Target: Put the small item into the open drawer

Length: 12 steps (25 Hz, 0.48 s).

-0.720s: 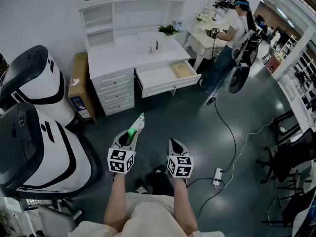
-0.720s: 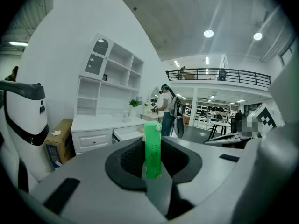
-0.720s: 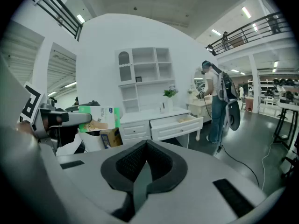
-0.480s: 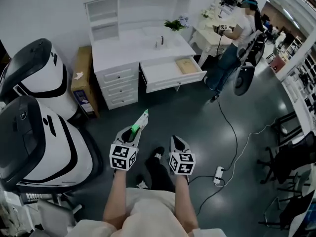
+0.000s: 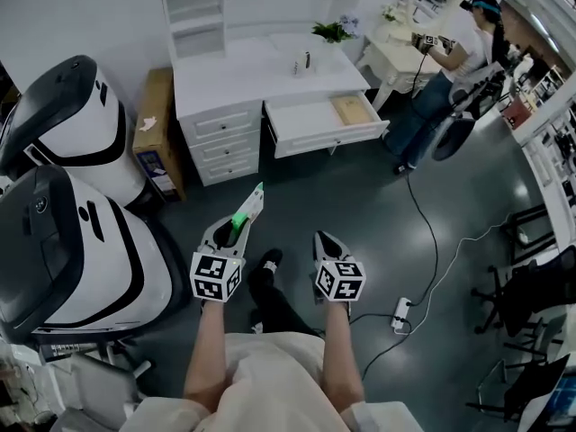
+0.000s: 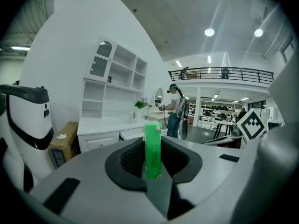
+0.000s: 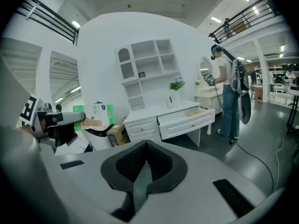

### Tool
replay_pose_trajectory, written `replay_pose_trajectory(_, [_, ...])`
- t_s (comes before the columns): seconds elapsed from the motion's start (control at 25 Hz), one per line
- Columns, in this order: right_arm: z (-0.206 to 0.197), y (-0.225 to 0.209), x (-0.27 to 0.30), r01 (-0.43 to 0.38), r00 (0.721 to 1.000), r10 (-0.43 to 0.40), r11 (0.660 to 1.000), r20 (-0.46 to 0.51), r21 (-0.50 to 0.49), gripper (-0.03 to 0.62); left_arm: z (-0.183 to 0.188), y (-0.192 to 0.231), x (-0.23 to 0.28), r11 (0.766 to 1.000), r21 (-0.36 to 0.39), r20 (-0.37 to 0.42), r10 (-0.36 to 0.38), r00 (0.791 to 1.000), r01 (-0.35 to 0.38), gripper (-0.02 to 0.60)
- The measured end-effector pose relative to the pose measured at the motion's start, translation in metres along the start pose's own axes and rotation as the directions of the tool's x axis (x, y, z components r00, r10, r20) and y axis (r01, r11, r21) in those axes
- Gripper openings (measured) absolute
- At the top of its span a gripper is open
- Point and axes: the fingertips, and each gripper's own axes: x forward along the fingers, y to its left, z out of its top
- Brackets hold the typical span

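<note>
Grip check: my left gripper (image 5: pixel 236 234) is clamped partway closed on the slim green-and-white stick-shaped packet (image 6: pixel 152 148). The packet stands upright between the pads and pokes out past the tips, held in the air over the dark grey floor (image 5: pixel 360 205). My right gripper (image 7: pixel 141 169) is pinched fully together with nothing in it, near the left one, and I see the pulled-out white drawer (image 5: pixel 335 139) of the white dresser (image 5: pixel 261 79) ahead of both, well apart from the packet, with a flat tan item (image 5: pixel 351 109) lying at its right end.
</note>
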Motion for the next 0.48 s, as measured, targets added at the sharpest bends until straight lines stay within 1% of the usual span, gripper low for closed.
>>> replay_pose_trajectory(0.12, [0.003,0.006,0.025,-0.021,1.0,0.021,1.0,-0.001,0.003,0.026,0.0,0.018,0.008,1.0,0.02,-0.021,0.015,1.0,-0.015,0.092])
replay_pose_trajectory(0.36, [0.023,0.002,0.077,-0.03,1.0,0.03,1.0,-0.002,0.001,0.026,0.002,0.046,0.044,1.0,0.007,-0.046,0.012,0.999,-0.012,0.092])
replay_pose_trajectory(0.48, [0.038,-0.007,0.104,-0.032,0.999,0.032,0.999,0.005,0.024,0.026,0.007,0.062,0.067,1.0,0.007,-0.055,0.009,0.998,-0.008,0.092])
